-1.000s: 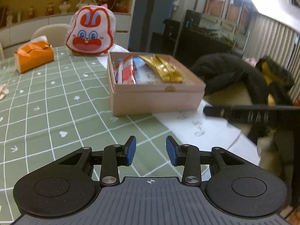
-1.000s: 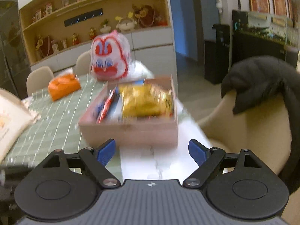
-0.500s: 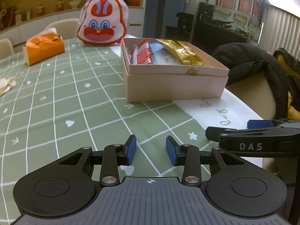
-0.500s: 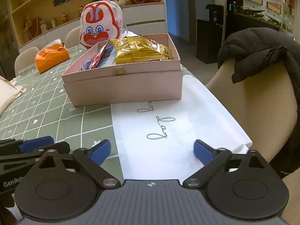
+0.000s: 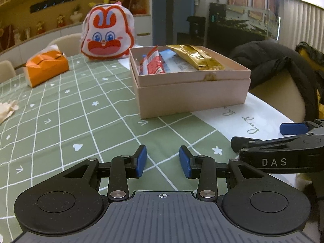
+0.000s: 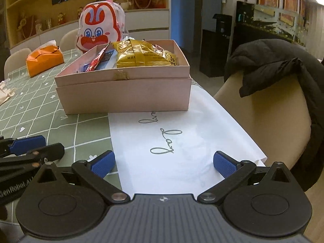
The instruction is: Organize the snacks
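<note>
A pink cardboard box (image 5: 192,95) (image 6: 125,95) stands on the table and holds snack packets: a red one (image 5: 152,64) (image 6: 97,59), a blue-and-white one (image 5: 174,62) and gold ones (image 5: 199,57) (image 6: 141,55). My left gripper (image 5: 163,160) is low over the green tablecloth in front of the box, open by a narrow gap and empty. My right gripper (image 6: 164,161) is wide open and empty over a white paper bag (image 6: 172,141). It also shows at the right of the left wrist view (image 5: 283,141).
A rabbit-face bag (image 5: 107,38) (image 6: 100,27) stands behind the box. An orange tissue pack (image 5: 45,68) (image 6: 44,59) lies at the far left. A beige chair with a black coat (image 6: 279,75) stands right of the table edge. Shelves line the back wall.
Both grippers have drawn back from the box and settled low over the table's near edge, side by side. Their jaw openings have not changed.
</note>
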